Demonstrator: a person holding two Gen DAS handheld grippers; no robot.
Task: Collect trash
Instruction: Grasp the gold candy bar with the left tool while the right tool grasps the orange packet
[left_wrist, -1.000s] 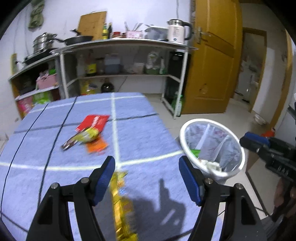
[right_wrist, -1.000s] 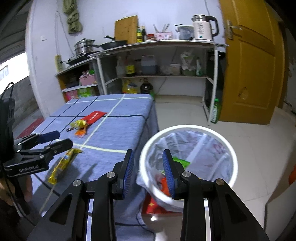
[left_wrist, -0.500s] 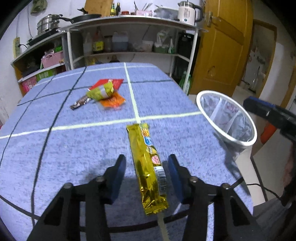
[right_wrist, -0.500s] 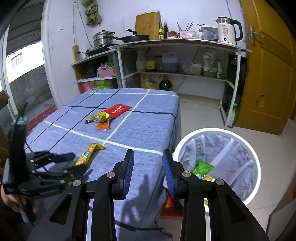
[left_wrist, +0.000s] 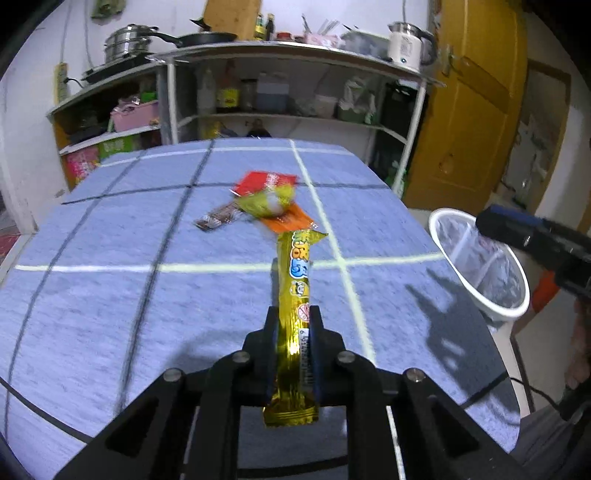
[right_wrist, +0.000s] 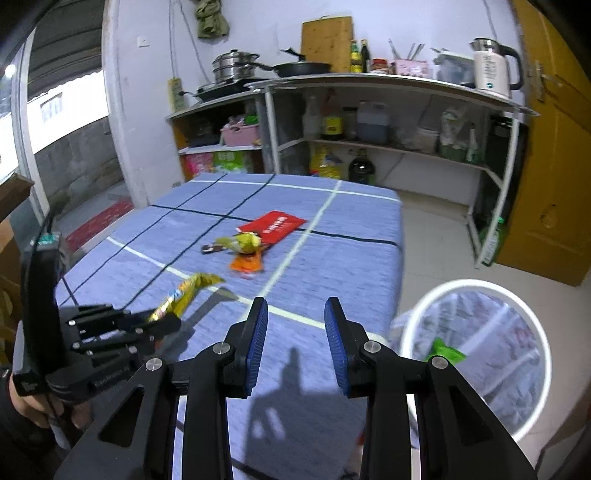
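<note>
left gripper (left_wrist: 293, 325) pinches the gold wrapper (left_wrist: 295, 280) over the table (left_wrist: 92, 295); right gripper (right_wrist: 295, 332) gapes wide, bin (right_wrist: 476, 284) right.

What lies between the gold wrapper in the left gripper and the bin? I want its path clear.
In the left wrist view, only bare blue tablecloth separates the gold wrapper from the white bin.

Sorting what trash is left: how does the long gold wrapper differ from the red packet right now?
The gold wrapper is long and narrow; the red packet is a broad flat rectangle. The gold wrapper is clamped in the left gripper, its far end sticking forward, while the red packet lies untouched on the table. Both remain outside the bin.
</note>
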